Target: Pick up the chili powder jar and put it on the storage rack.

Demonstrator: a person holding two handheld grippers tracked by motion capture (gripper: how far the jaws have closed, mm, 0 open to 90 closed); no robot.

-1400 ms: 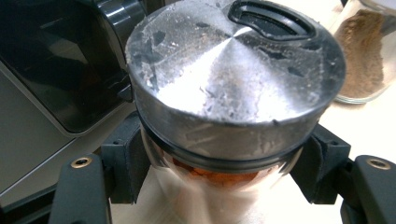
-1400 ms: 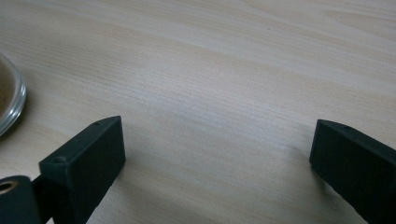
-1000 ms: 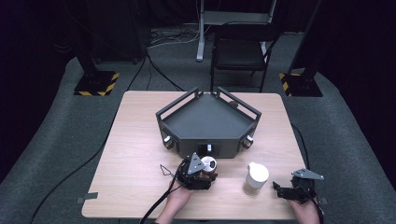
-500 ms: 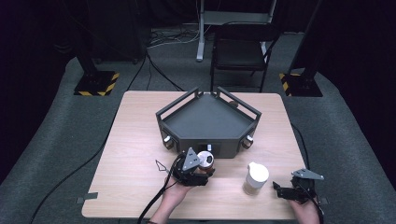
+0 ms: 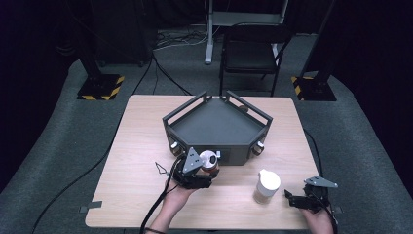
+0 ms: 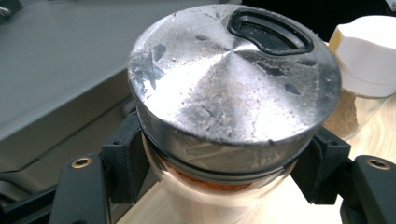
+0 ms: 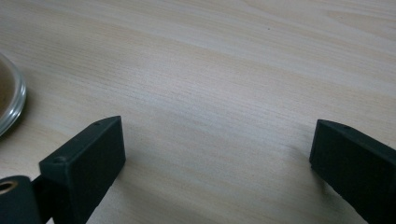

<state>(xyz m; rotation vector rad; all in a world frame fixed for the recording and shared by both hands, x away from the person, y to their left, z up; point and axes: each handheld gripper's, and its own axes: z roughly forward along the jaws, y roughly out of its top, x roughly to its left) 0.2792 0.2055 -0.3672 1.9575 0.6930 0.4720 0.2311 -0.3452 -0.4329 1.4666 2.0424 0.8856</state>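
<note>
The left gripper (image 5: pixel 208 168) has its jaws closed on a spice jar with a metal lid (image 6: pixel 233 88), held in front of the dark tray (image 5: pixel 216 124). The right gripper (image 5: pixel 301 200) rests with jaws wide open and empty, beside the white-capped jar (image 5: pixel 267 186). The carrying step seems in hand; next, the jar probably needs to clear the tray's wall.

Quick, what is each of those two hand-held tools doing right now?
Left tool: closed on the metal-lidded spice jar, beside the grey tray.
Right tool: open, holding nothing, over the wooden table.
</note>
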